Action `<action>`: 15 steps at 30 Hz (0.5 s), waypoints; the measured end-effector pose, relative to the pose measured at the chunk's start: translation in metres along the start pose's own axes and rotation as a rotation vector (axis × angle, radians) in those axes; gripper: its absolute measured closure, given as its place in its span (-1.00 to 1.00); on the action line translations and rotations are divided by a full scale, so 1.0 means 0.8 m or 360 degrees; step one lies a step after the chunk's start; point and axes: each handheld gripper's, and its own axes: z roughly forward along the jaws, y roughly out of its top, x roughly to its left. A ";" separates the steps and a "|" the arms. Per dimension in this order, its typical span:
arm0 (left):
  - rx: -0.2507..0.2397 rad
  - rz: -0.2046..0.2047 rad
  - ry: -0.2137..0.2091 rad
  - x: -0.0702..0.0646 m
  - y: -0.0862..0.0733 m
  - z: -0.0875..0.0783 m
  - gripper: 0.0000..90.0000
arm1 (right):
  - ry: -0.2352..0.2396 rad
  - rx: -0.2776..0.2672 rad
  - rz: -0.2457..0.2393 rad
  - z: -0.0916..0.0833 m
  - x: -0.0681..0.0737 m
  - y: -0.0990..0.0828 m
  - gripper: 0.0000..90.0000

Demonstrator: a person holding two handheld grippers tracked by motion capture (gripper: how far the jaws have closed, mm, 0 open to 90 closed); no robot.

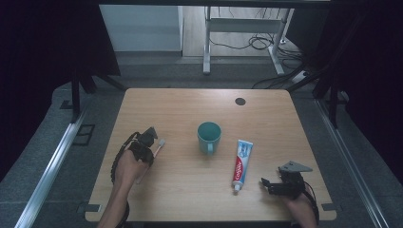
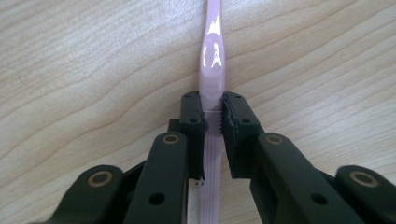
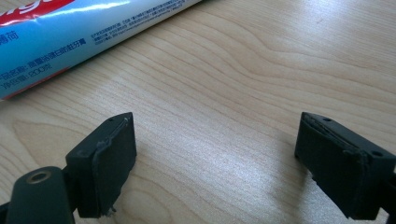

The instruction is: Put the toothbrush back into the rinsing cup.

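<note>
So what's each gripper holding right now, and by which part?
The left gripper is shut on the pink toothbrush, gripping its ribbed handle. The right gripper stands open, holding nothing.

The left gripper (image 1: 151,138) points forward and down from a forearm angled in from the bottom, its jaws pinched close together, while the right gripper (image 1: 266,184) lies low, pointing leftward, jaws spread wide.

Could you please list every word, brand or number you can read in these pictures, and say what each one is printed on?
"Colgate": white letters on the red band of the toothpaste tube, read in the high view.
"200": in the small dark print on the tube's blue side, in the right gripper view; the other small characters are too blurred to read.
Cup, toothbrush: no text.
</note>
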 end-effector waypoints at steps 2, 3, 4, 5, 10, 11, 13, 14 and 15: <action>-0.0024 0.0016 -0.0014 -0.001 0.000 -0.004 0.76 | 0.0000 0.0000 0.0000 0.000 0.000 0.000 -0.73; -0.0031 0.0019 -0.0023 -0.001 0.000 -0.005 0.76 | 0.0000 0.0000 0.0000 0.000 0.000 0.000 -0.73; -0.0039 0.0029 -0.0032 -0.001 0.000 -0.006 0.76 | 0.0000 0.0000 0.0000 0.000 0.000 0.000 -0.73; -0.0051 0.0040 -0.0039 -0.001 0.000 -0.008 0.76 | 0.0000 0.0000 0.0000 0.000 0.000 0.000 -0.73; -0.0108 0.0075 -0.0082 -0.003 0.000 -0.013 0.76 | 0.0000 0.0000 0.0000 0.000 0.000 0.000 -0.72; -0.0122 0.0079 -0.0089 -0.003 0.000 -0.014 0.76 | 0.0000 0.0000 0.0000 0.000 0.000 0.000 -0.72; -0.0154 0.0091 -0.0105 -0.003 0.000 -0.017 0.76 | 0.0000 0.0000 0.0000 0.000 0.000 0.000 -0.72; -0.0172 0.0099 -0.0111 -0.004 0.000 -0.019 0.76 | 0.0000 0.0000 0.0000 0.000 0.000 0.000 -0.72; -0.0183 0.0107 -0.0112 -0.004 0.000 -0.021 0.76 | 0.0000 0.0000 0.0000 0.000 0.000 0.000 -0.72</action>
